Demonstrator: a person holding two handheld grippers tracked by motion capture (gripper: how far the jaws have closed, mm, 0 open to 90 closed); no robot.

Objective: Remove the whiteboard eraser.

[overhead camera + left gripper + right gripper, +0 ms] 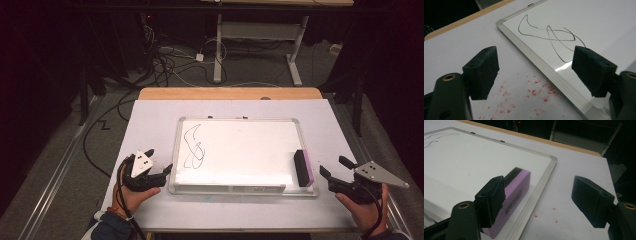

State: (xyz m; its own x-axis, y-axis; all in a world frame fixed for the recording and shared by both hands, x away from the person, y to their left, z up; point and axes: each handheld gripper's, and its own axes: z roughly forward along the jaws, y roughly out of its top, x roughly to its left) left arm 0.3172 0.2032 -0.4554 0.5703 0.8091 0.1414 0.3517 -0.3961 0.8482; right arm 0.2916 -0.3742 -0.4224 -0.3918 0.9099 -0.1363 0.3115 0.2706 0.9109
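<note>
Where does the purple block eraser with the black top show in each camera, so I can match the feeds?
High view: the purple block eraser with the black top lies at the right end of the white metal-framed whiteboard.
Left gripper view: not in it; here is the board's black scribble.
Right gripper view: lower centre, partly behind the left jaw of the tongs.
Shared landmark: the whiteboard's silver frame.

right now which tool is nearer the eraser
The right tool, open just off the whiteboard's right edge by the purple eraser; the left tool sits by the scribble.
</note>
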